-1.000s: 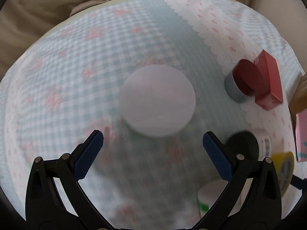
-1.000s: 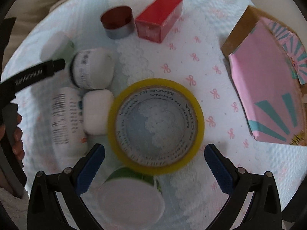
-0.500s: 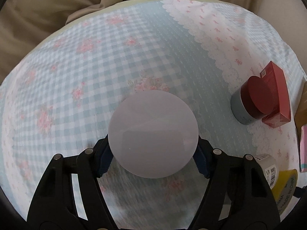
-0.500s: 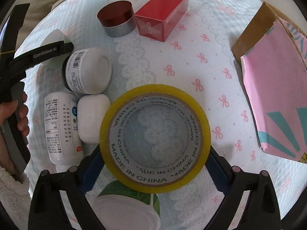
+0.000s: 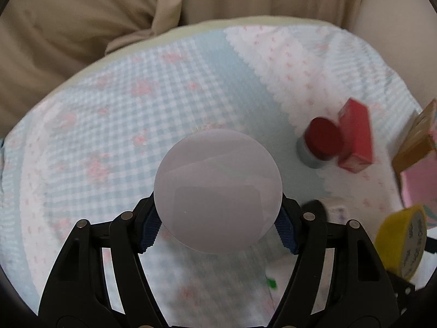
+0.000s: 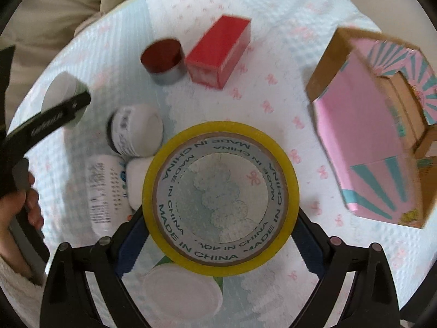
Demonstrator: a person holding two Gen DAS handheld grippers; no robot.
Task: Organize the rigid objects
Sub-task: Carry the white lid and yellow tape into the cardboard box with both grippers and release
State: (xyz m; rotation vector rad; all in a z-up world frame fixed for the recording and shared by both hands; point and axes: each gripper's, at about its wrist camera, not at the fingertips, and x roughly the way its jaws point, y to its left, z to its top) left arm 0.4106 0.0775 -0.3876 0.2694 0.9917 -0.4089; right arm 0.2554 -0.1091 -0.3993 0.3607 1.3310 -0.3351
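Right wrist view: your right tongs (image 6: 218, 235) grip the tape roll (image 6: 220, 196), your left tongs (image 5: 218, 228) the white lid (image 5: 218, 191); carry both to the pink box (image 6: 371, 147) right of the tape.

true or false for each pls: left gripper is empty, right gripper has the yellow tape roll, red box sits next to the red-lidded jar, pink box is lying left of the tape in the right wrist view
1. The left gripper is empty. False: its pads press on a white round lid.
2. The right gripper holds the yellow tape roll. True.
3. The red box sits right beside the red-lidded jar. True.
4. The pink box lies left of the tape in the right wrist view. False: it lies to the right; white bottles lie on the left.
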